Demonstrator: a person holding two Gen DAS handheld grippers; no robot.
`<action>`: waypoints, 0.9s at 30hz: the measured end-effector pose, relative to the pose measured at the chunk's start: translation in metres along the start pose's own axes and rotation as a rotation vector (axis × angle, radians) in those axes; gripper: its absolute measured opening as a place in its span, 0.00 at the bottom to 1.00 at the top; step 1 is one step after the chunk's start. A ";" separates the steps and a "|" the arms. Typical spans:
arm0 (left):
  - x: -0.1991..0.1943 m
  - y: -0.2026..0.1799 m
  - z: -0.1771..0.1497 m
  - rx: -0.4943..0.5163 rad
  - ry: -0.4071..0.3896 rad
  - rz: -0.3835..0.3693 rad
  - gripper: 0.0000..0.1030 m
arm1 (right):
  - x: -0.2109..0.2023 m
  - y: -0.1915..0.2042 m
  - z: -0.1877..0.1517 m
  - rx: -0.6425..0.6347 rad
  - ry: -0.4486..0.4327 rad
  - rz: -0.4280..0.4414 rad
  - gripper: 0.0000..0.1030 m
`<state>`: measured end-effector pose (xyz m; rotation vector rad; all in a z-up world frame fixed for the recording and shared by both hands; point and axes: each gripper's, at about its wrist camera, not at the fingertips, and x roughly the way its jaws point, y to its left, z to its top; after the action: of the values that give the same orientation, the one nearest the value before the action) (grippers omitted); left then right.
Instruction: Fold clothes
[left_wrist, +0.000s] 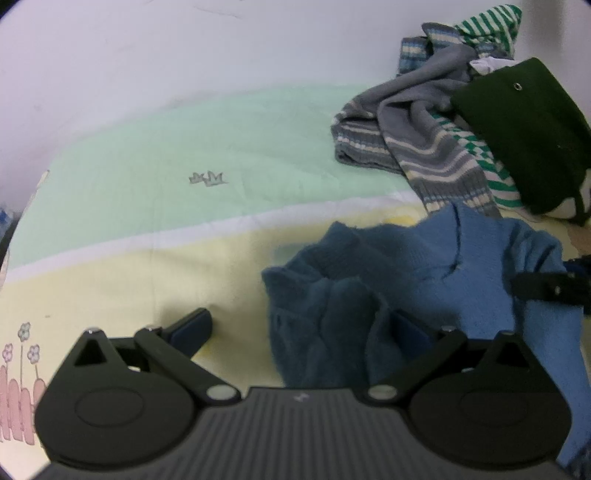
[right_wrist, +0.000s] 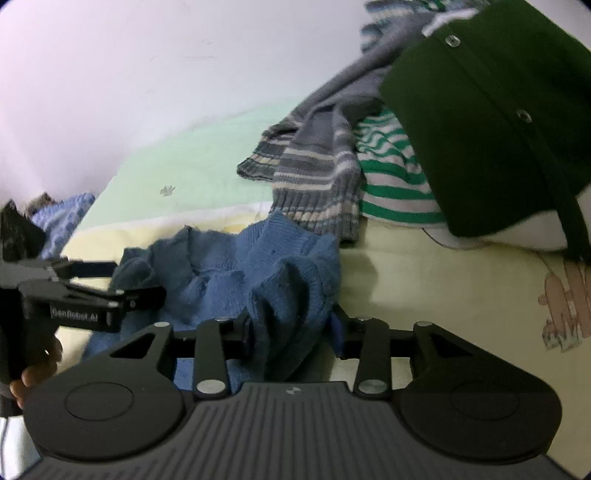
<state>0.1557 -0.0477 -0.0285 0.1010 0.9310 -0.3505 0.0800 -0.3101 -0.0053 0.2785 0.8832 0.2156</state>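
Note:
A blue knit sweater (left_wrist: 424, 280) (right_wrist: 236, 273) lies crumpled on the bed sheet (left_wrist: 147, 258). In the left wrist view my left gripper (left_wrist: 301, 330) is wide open. Its left finger rests on the bare sheet and its right finger is pressed into the sweater's dark blue folds. My right gripper (right_wrist: 292, 330) is shut on a bunched fold of the sweater, with fabric filling the space between its fingers. A hand holds the left gripper (right_wrist: 118, 284) at the sweater's left edge. The right gripper's finger (left_wrist: 546, 288) shows at the right rim.
A heap of clothes sits behind the sweater: a grey striped knit (left_wrist: 424, 147) (right_wrist: 314, 177), a green-and-white striped top (right_wrist: 395, 184) and a dark green garment with snaps (left_wrist: 524, 136) (right_wrist: 491, 122). A pale blue striped item (right_wrist: 62, 218) lies far left. A white wall (left_wrist: 184, 55) borders the bed.

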 end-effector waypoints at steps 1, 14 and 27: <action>-0.003 0.003 -0.001 -0.002 0.007 -0.015 0.97 | -0.003 -0.003 0.001 0.026 0.003 0.008 0.41; -0.043 0.001 -0.028 0.056 0.010 -0.082 0.91 | -0.063 -0.002 -0.034 -0.039 0.031 0.056 0.41; -0.085 -0.013 -0.086 0.076 0.062 -0.129 0.84 | -0.082 0.008 -0.093 -0.022 0.155 0.090 0.39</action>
<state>0.0389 -0.0180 -0.0113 0.1227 0.9879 -0.5050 -0.0444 -0.3133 0.0011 0.2836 1.0223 0.3338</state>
